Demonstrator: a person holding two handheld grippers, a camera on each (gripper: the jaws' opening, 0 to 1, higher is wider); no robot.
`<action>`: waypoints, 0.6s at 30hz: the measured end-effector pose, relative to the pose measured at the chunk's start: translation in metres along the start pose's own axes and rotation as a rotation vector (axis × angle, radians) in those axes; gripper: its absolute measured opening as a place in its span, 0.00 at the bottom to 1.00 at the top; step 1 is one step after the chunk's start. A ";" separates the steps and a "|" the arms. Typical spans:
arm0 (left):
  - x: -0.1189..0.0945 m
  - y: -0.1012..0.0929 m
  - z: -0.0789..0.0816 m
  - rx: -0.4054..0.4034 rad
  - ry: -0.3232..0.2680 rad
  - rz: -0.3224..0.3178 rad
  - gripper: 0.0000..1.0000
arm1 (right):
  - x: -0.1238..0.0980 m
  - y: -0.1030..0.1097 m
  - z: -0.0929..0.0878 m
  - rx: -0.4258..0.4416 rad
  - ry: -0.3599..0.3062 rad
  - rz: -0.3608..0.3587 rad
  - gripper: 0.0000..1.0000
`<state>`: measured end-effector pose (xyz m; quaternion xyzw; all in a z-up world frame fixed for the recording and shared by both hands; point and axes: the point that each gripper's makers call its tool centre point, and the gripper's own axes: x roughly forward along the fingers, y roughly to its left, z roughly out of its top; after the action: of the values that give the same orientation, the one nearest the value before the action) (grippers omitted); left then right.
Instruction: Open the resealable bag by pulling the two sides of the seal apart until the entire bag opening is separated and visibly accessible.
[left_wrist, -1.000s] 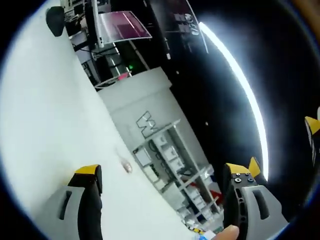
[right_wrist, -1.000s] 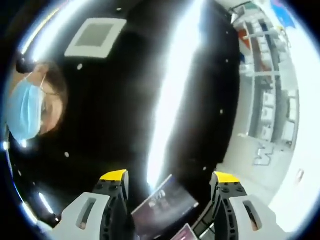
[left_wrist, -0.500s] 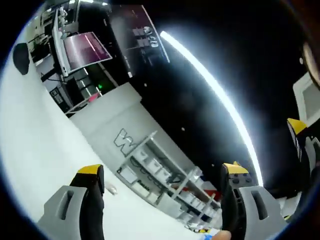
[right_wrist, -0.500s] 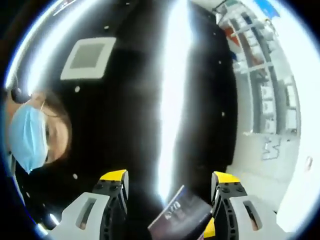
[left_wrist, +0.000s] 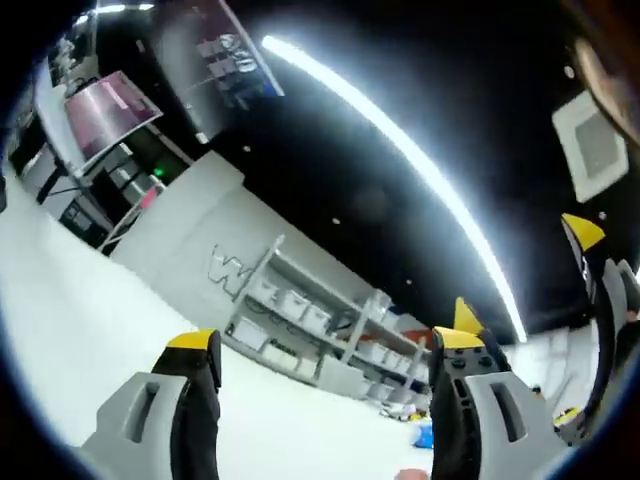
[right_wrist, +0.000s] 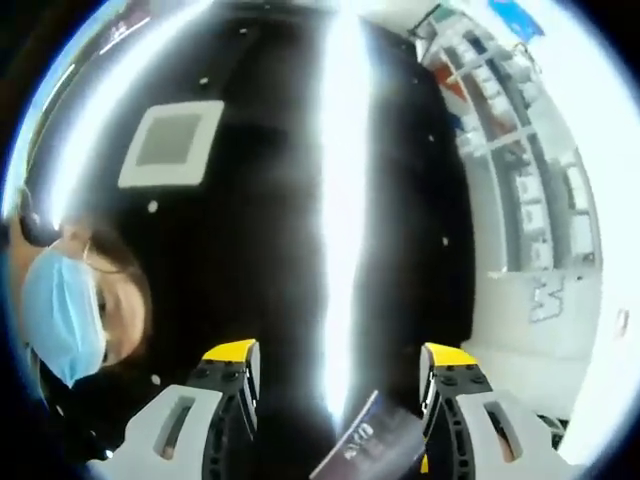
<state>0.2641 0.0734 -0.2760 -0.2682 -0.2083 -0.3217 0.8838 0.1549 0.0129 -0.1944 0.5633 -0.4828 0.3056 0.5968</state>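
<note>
Claws both spread and empty: left claw (left_wrist: 318, 345), right claw (right_wrist: 340, 352), aimed up at ceiling light strip (right_wrist: 338, 200), probably raised clear before reaching for bag.

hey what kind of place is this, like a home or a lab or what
Probably a lab or workshop, not a home: metal shelving stocked with white bins, a dark ceiling with a long strip light, and monitors mounted on stands. Both grippers point upward, open and empty.

Grey left gripper (left_wrist: 325, 345) and right gripper (right_wrist: 340, 350), yellow-tipped black jaws.
</note>
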 end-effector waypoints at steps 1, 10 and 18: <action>0.000 -0.004 0.000 0.009 0.011 -0.031 0.74 | -0.002 0.000 0.001 0.030 -0.005 0.004 0.64; -0.008 -0.046 0.023 0.175 -0.135 -0.277 0.35 | -0.010 0.003 0.005 0.104 -0.006 0.046 0.54; -0.010 -0.057 0.031 0.000 -0.157 -0.402 0.23 | -0.006 0.017 0.002 0.092 0.023 0.087 0.57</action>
<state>0.2122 0.0595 -0.2376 -0.2454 -0.3261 -0.4697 0.7828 0.1374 0.0150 -0.1935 0.5650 -0.4852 0.3595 0.5622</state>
